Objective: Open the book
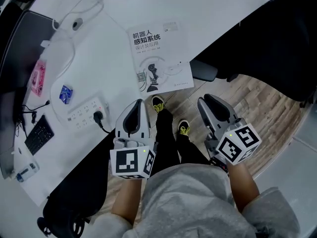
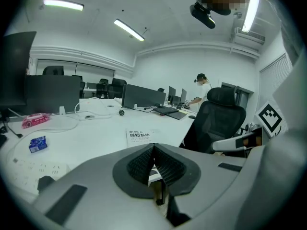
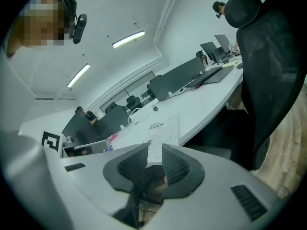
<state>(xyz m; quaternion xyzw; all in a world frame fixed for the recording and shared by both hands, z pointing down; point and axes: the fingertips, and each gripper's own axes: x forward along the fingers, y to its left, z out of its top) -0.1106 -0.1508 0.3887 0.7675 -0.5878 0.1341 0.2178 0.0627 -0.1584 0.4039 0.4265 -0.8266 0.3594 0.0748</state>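
So the book (image 1: 161, 56) is lying flat and closed, cover up, on the white surface (image 1: 114, 14), close to the near edge, and one of its corners is almost at the edge by the armrest of a black chair (image 1: 277, 38). Nothing is touching it. The left tongs (image 2: 153, 147) are pressed together, pads meeting at the tip, nothing pinched between them. The right tongs (image 3: 154, 150) are spread a bit with a clear gap, and there's nothing in that gap either; you just see the book's cover farther off through it. Both pairs point toward the book but sit well short of it. From the head view the left one is down around the edge of the surface, and the right one is off the surface, out over the wooden floor (image 1: 262, 108). Each has its marker cube (image 1: 131, 162) back by the person's hand. Between the two you can see the person's shoes (image 1: 157, 104) with yellow-green laces. Off to the left of the book there's a white power strip (image 1: 88, 110) with a plug in it, a small blue packet (image 1: 66, 94), a pink packet (image 1: 37, 77) and a black keyboard (image 1: 38, 134) farther down.
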